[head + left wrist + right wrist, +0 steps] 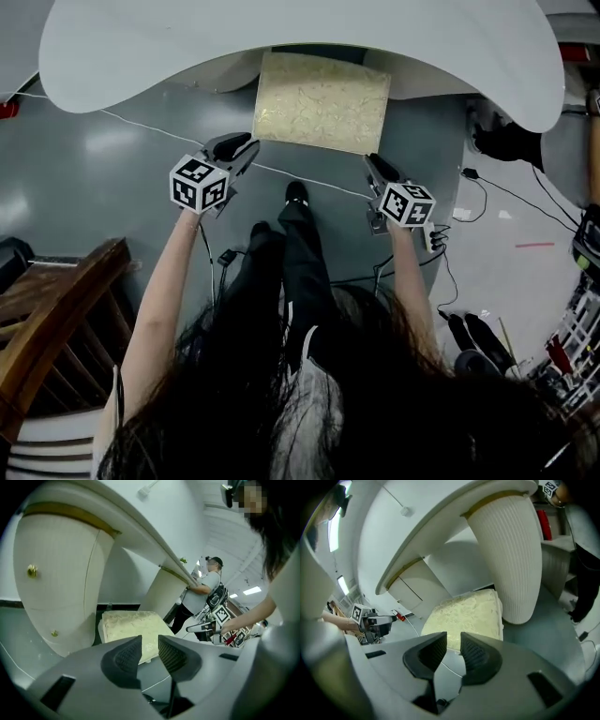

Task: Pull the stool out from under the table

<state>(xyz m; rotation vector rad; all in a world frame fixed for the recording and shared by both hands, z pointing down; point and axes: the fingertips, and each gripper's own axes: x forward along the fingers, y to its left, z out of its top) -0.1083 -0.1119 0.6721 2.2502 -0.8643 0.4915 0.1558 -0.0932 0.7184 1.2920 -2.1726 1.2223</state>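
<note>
The stool (323, 101) has a square cream cushion and stands on the grey floor, its far edge tucked under the white table (141, 47). My left gripper (242, 147) hovers just off the cushion's near left corner, jaws shut and empty. My right gripper (378, 167) hangs just off the near right corner, also shut with nothing held. In the left gripper view the gripper (150, 644) points at the cushion (133, 627), a short way off. The right gripper view shows that gripper (453, 641) close to the cushion (466, 613), beside a ribbed table leg (511, 559).
A wooden chair (56, 309) stands at my near left. A thin white cable (141, 127) crosses the floor in front of the stool. My own foot (295, 192) is between the grippers. Dark shoes (478, 337) and clutter lie at right. Another person (206, 590) stands beyond the table.
</note>
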